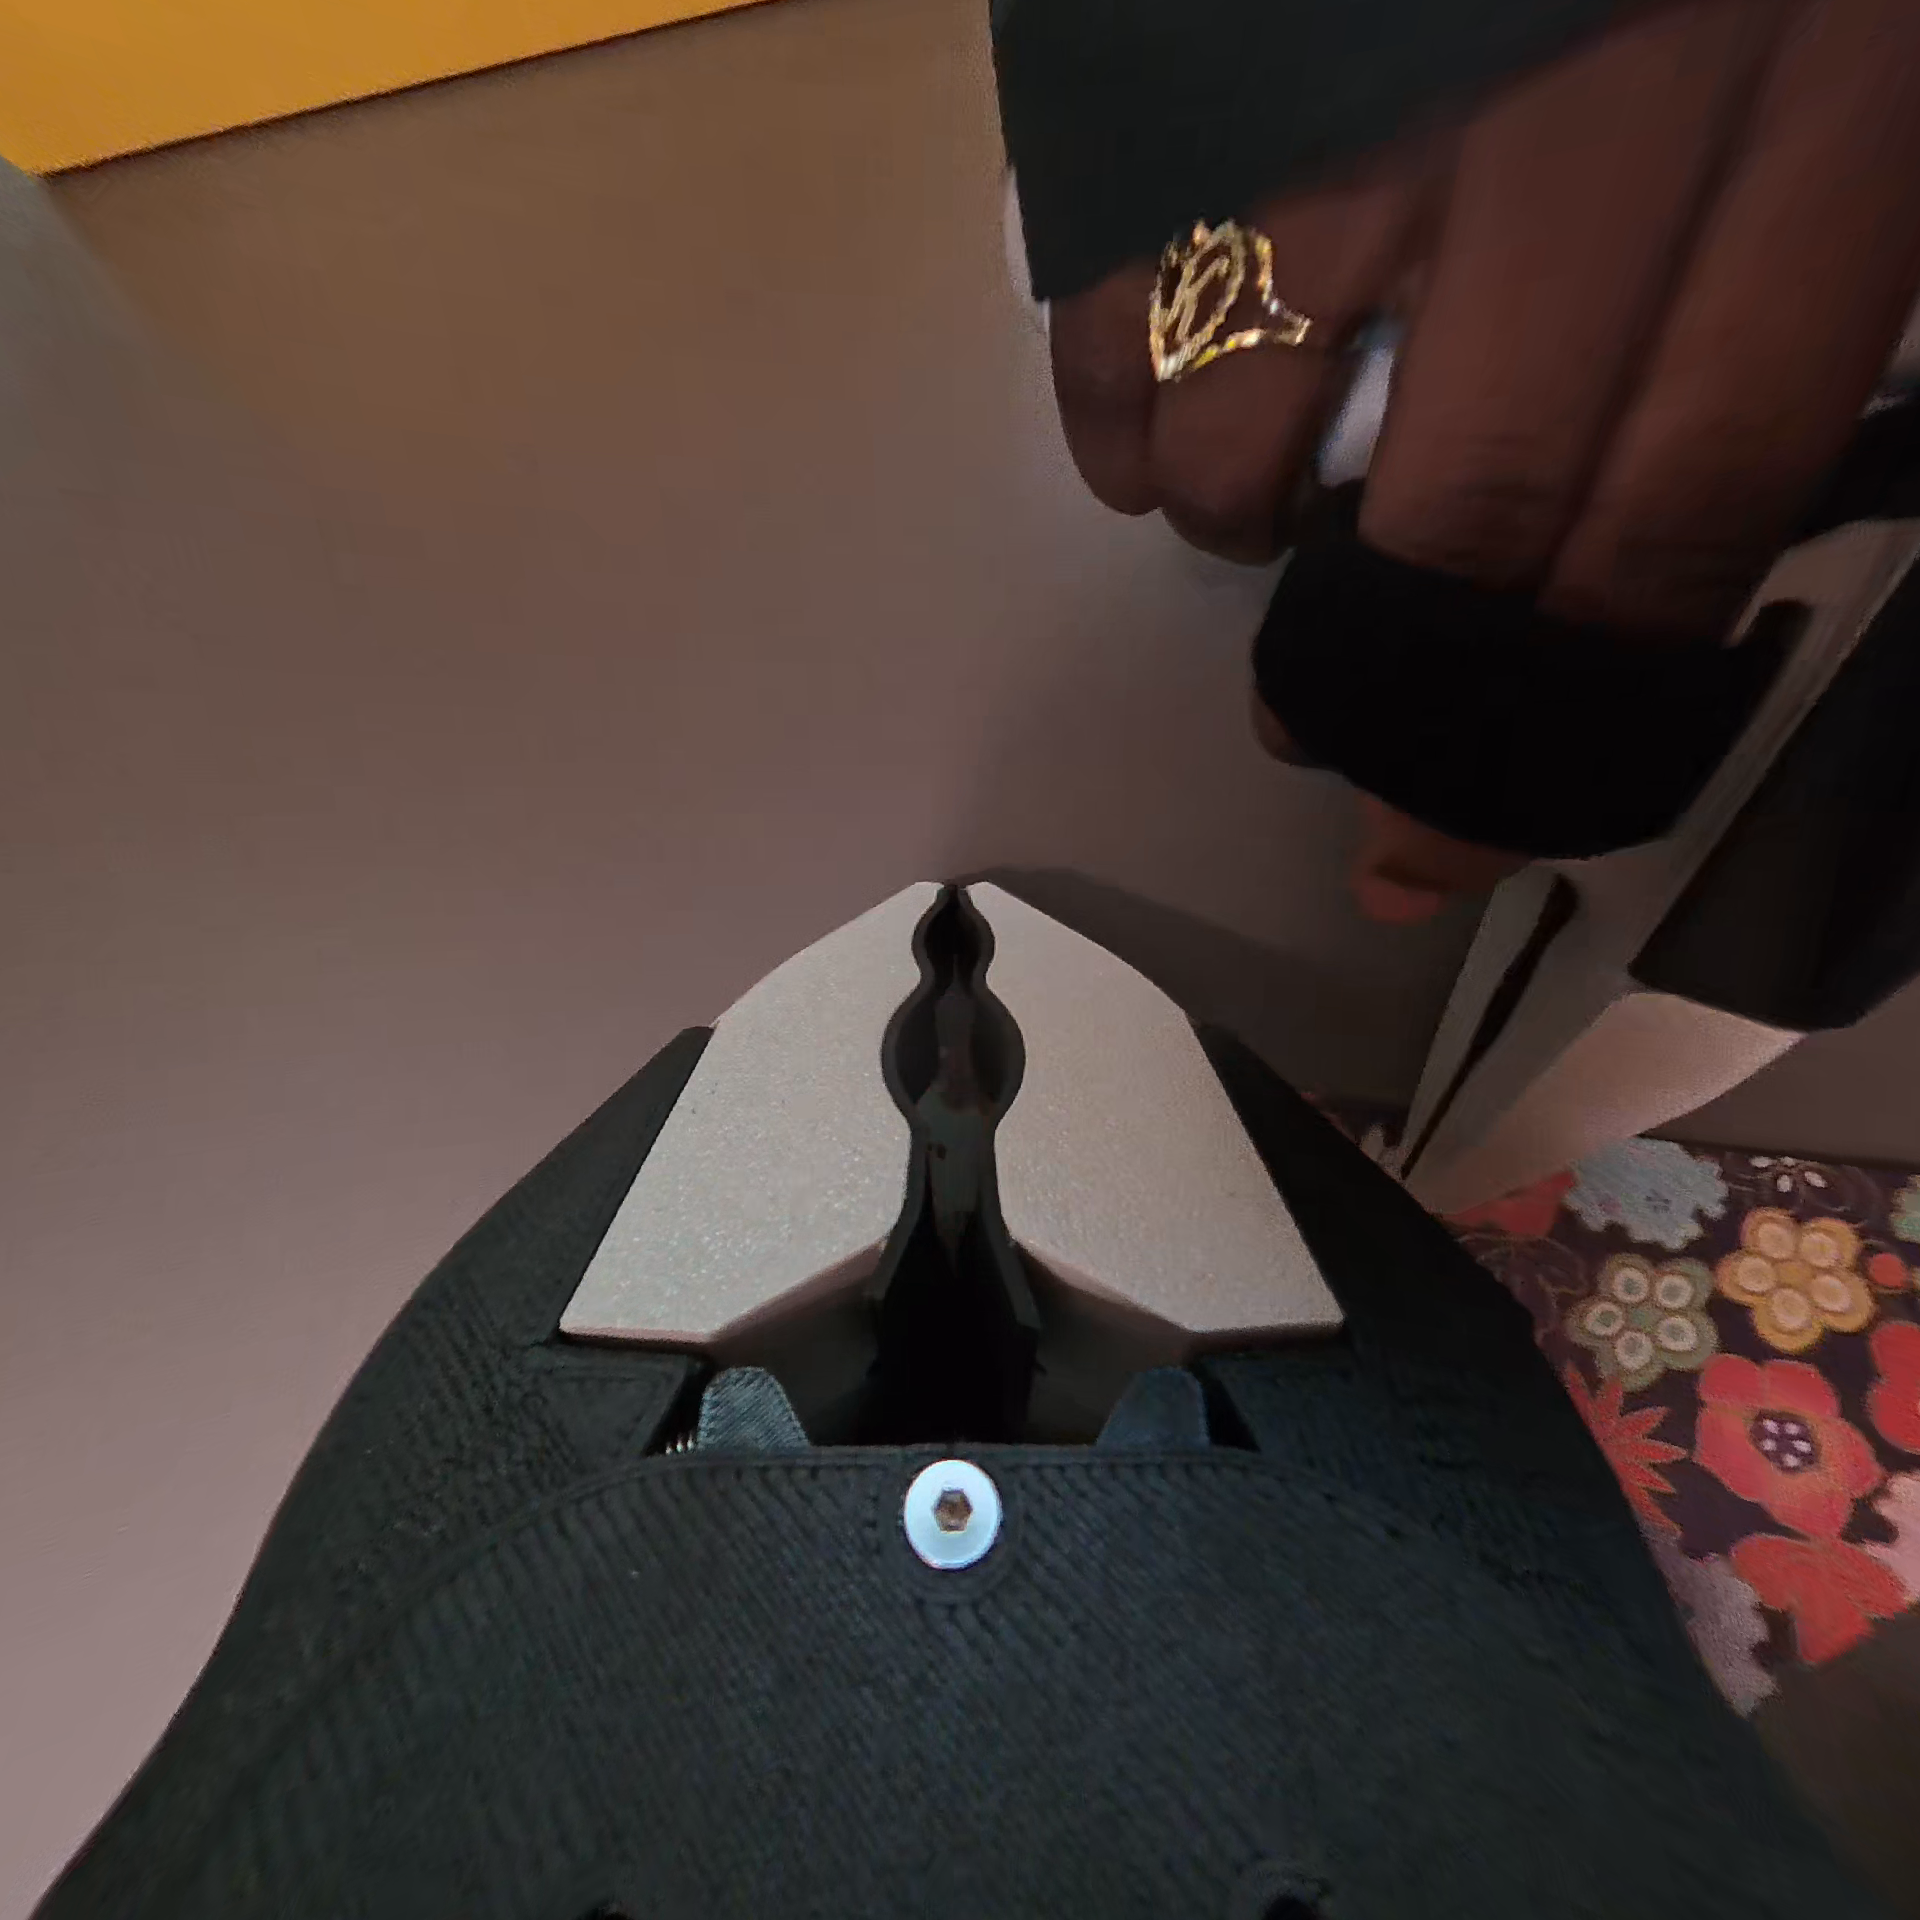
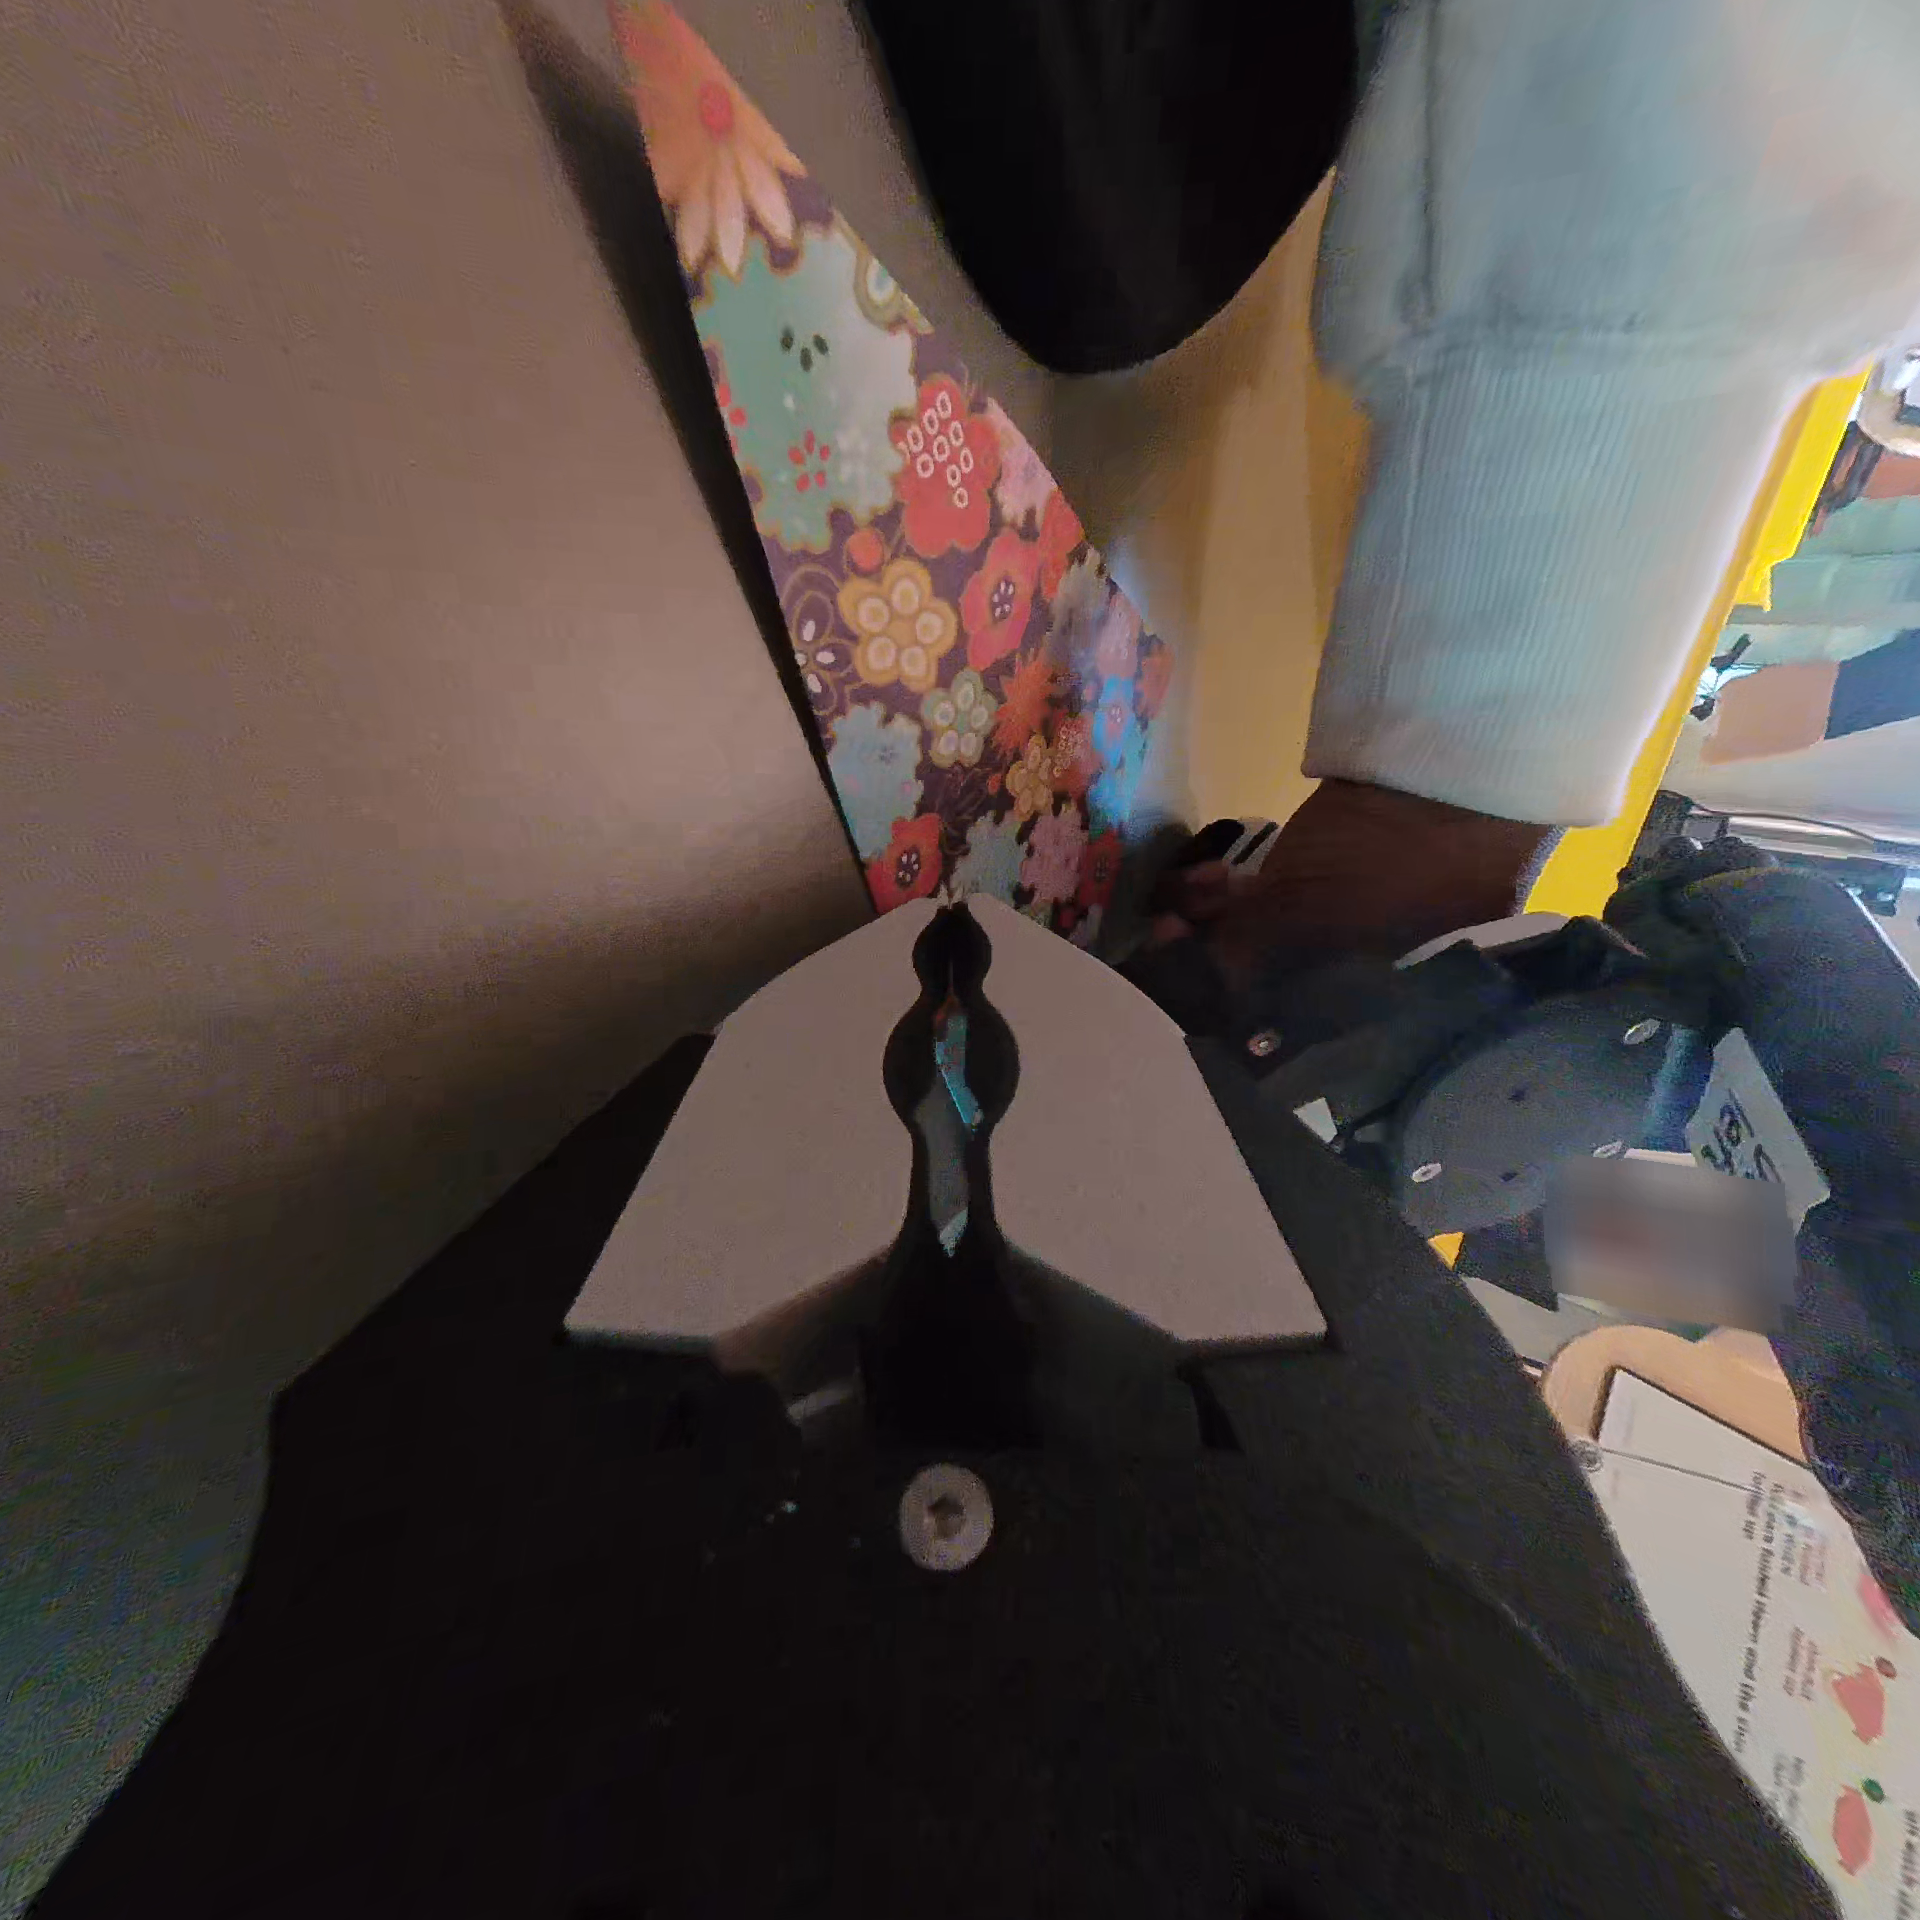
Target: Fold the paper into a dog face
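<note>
- Viewing the left wrist camera, we are seeing the left gripper (image 1: 951,891) with its two grey fingers (image 1: 790,1143) pressed together at the tips; nothing is showing between them, so we are reading it as closed and empty.
- We are seeing that gripper hanging over the plain beige table (image 1: 468,623), with a yellow strip (image 1: 260,73) running along the table's far edge.
- We are locating the floral paper (image 1: 1714,1351) at the lower right of this view, lying on the table beside the left gripper's black body.
- We are noting a hand (image 1: 1507,364) at the upper right (wearing a gold ring (image 1: 1216,301)), gripping the other tool, whose grey fingers reach down to the paper's edge.
- In the right wrist camera, we are seeing the right gripper (image 2: 951,914) clamped on the floral paper (image 2: 935,582): a sliver of the printed sheet is showing in the slot between the grey fingers (image 2: 1132,1143).
- We are seeing the paper rising away from the fingertips as a long tapering panel, its pale reverse side (image 2: 1143,468) folded out to the right.
- We are noting a pale corduroy sleeve (image 2: 1558,416) at the upper right, and a printed sheet (image 2: 1745,1621) at the lower right.
</note>
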`<control>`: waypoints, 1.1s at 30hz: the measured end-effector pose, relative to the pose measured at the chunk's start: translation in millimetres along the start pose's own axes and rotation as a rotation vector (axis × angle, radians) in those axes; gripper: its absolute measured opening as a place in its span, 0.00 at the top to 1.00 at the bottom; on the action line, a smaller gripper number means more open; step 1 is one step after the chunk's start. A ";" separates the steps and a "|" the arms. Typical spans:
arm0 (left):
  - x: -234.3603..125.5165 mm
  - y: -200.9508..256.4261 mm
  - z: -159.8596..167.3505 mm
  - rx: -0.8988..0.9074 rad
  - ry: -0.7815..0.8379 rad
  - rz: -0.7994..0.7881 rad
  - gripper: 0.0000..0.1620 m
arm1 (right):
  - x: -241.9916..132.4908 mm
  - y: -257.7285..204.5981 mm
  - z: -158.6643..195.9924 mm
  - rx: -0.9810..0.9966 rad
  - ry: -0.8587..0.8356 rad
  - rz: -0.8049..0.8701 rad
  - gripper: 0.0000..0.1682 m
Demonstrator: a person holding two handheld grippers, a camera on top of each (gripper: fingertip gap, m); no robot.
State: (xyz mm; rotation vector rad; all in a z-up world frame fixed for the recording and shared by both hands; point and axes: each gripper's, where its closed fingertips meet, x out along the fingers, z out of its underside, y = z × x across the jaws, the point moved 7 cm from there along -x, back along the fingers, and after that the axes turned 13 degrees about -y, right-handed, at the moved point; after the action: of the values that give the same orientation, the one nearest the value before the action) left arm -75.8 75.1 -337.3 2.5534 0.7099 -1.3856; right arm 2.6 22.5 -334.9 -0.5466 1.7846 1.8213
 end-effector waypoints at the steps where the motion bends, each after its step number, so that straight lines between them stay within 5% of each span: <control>1: -0.3 0.7 0.0 0.017 0.001 -0.012 0.99 | 0.0 -0.2 0.2 -0.015 0.006 0.006 1.00; 7: -53.4 1.6 -8.1 -0.027 0.172 0.062 1.00 | -7.3 -5.8 15.1 -0.147 -0.015 0.014 1.00; 14: -16.9 13.7 11.3 0.020 -0.105 0.091 1.00 | -10.7 -8.9 19.4 -0.156 -0.021 0.009 1.00; 18: -14.6 13.1 13.6 -0.048 -0.065 0.103 1.00 | -10.9 -9.6 16.1 -0.203 -0.043 0.023 1.00; 33: -14.6 16.5 15.0 -0.002 -0.047 0.041 0.99 | -57.1 -44.7 -81.4 -0.216 0.206 0.076 1.00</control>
State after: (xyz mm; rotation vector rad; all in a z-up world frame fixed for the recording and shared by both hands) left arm -86.1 50.5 -335.2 2.5102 0.6465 -1.4267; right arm 68.6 -64.2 -338.2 -0.7845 1.7691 2.0909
